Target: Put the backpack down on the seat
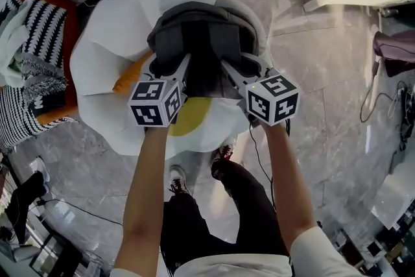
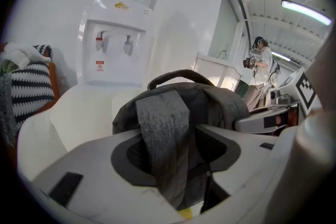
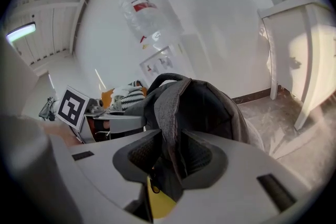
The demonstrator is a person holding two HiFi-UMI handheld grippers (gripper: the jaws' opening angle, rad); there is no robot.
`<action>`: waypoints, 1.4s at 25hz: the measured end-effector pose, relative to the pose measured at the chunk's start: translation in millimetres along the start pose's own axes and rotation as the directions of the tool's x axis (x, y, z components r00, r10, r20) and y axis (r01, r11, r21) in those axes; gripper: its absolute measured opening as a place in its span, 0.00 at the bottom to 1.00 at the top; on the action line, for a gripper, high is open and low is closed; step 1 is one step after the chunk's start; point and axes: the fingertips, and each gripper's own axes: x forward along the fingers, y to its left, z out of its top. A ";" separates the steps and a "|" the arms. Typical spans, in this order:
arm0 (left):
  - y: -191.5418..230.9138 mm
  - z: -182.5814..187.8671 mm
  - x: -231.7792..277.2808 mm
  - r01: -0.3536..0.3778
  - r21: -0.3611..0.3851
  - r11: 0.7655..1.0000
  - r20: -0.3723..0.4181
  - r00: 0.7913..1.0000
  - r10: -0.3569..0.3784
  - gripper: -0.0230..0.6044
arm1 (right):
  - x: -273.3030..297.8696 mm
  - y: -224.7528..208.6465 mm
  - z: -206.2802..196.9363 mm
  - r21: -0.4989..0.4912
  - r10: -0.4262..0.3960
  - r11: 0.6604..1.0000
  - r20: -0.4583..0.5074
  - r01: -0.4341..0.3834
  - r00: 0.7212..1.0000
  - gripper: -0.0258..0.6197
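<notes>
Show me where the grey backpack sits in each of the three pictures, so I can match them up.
Head view: backpack at top centre, resting on the white seat.
Left gripper view: backpack in the centre, one strap running down the foreground.
Right gripper view: backpack in the centre, filling the middle.
Shared landmark: the black-and-white striped cloth, left of the backpack in all three.
</notes>
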 end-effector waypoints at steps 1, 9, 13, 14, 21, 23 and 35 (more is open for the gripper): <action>1.5 -1.4 -0.2 -0.011 0.002 1.000 -0.009 1.000 0.011 0.43 | -1.0 -1.5 0.6 0.000 -0.007 1.000 0.004 0.007 1.000 0.19; 13.3 -11.6 -14.1 -0.086 -0.030 0.996 -0.015 0.996 0.086 0.49 | -16.0 -8.5 3.1 0.040 -0.063 0.997 0.047 0.061 0.997 0.22; 10.9 -19.6 -21.8 -0.094 -0.027 0.995 -0.027 0.995 0.093 0.49 | -26.6 -10.7 0.2 0.047 -0.100 0.994 0.049 0.097 0.994 0.22; 11.3 -21.2 -24.9 -0.102 -0.017 0.995 -0.033 0.994 0.102 0.49 | -29.7 -11.3 -0.2 0.054 -0.105 0.993 0.052 0.102 0.993 0.22; 13.5 -29.7 -49.8 -0.117 0.005 0.993 -0.049 0.992 0.117 0.50 | -51.8 -2.8 -5.0 0.013 -0.170 0.985 0.050 0.170 0.984 0.22; 9.0 -31.4 -55.0 -0.096 0.013 0.995 -0.063 0.993 0.096 0.45 | -57.9 4.5 -1.8 -0.008 -0.183 0.983 0.058 0.184 0.981 0.22; -16.1 -12.6 -97.3 -0.004 0.061 0.998 -0.034 0.999 0.007 0.34 | -101.5 37.6 14.8 -0.010 -0.258 0.965 0.138 0.261 0.956 0.22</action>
